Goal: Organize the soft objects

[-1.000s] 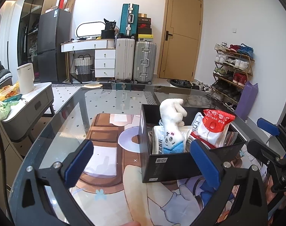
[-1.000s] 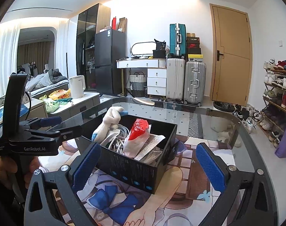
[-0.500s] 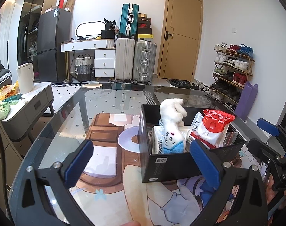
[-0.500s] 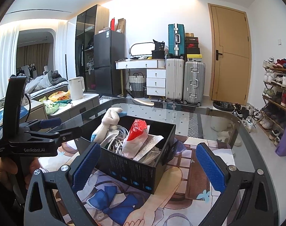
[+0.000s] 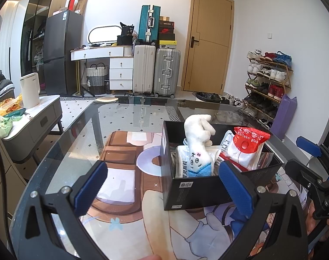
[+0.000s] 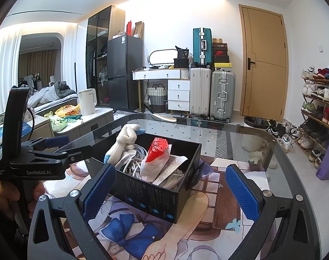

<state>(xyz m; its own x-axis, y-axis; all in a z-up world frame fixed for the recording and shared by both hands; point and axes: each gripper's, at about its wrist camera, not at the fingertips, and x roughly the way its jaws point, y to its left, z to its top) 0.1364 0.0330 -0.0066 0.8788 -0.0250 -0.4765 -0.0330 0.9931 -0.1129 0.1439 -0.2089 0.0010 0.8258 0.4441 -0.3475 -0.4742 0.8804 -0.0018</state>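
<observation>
Both the left gripper point(image 5: 163, 181) and the right gripper point(image 6: 168, 186) hang with jaws spread wide and empty, low in their frames, over the glass table point(image 5: 82, 134). The black box point(image 5: 199, 191) sits right of centre in the left view, with bare glass left of it and toward the far rim. A white plush toy point(image 5: 197, 145) stands in it beside a red-topped packet point(image 5: 246, 147); what lies beneath, perhaps cables, is mostly hidden.
</observation>
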